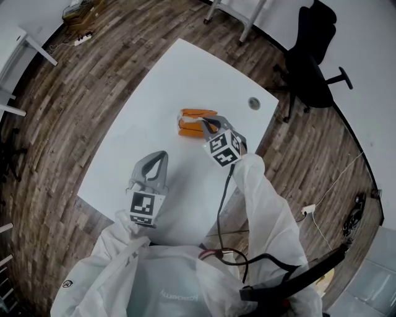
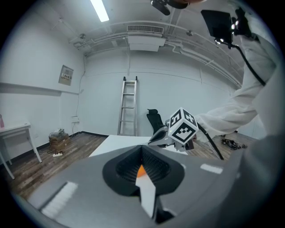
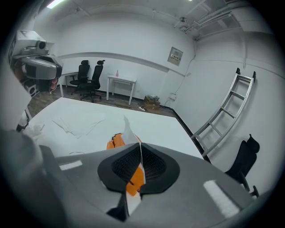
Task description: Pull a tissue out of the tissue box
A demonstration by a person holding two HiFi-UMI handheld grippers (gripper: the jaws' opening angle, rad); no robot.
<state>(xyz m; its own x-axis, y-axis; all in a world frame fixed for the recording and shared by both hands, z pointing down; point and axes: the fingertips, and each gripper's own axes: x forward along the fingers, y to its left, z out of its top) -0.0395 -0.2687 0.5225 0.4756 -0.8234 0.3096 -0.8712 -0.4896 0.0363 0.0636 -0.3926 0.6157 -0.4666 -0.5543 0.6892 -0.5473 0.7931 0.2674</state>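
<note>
A white surface point(image 1: 154, 93) stands on a wood plank floor point(image 1: 74, 111), with a round grommet point(image 1: 254, 103) near its far right corner. A black office chair point(image 1: 312, 68) sits beyond that corner, to the right. Cardboard boxes point(image 1: 82, 15) rest on the floor far left. A metal ladder point(image 2: 128, 107) leans against the far wall.

Left gripper point(image 1: 162, 155) held nearly level, jaws together; right gripper point(image 1: 205, 122) tilted down, jaws clamped.
</note>
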